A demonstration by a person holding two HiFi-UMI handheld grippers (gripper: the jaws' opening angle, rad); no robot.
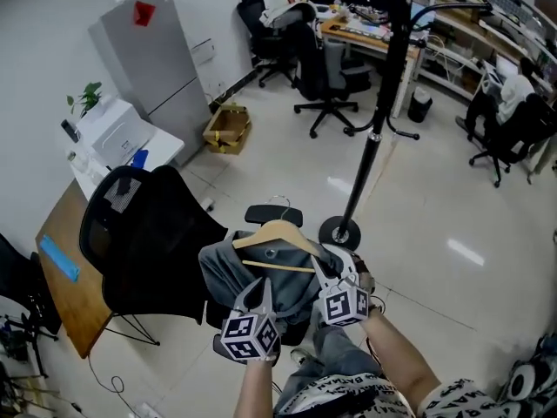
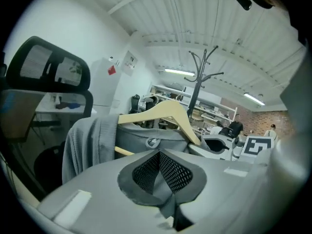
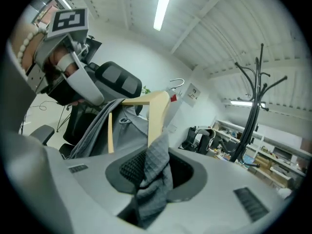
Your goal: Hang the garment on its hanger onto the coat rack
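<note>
Right fingers (image 3: 130, 168) pinch a garment (image 1: 261, 273) fold, left fingers (image 2: 148, 172) nip its cloth (both nearly closed); it sits on its hanger (image 1: 277, 232) by the chair (image 1: 148, 233); rack (image 1: 383, 85) stands well apart, so carrying and hooking remain

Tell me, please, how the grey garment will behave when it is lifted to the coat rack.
Probably floppy: the garment sags in folds off the wooden hanger, and a fold is crumpled in the right hand-held gripper. The hanger looks stiff, so it should carry the shape. The garment may slide off the smooth wood if tilted.
</note>
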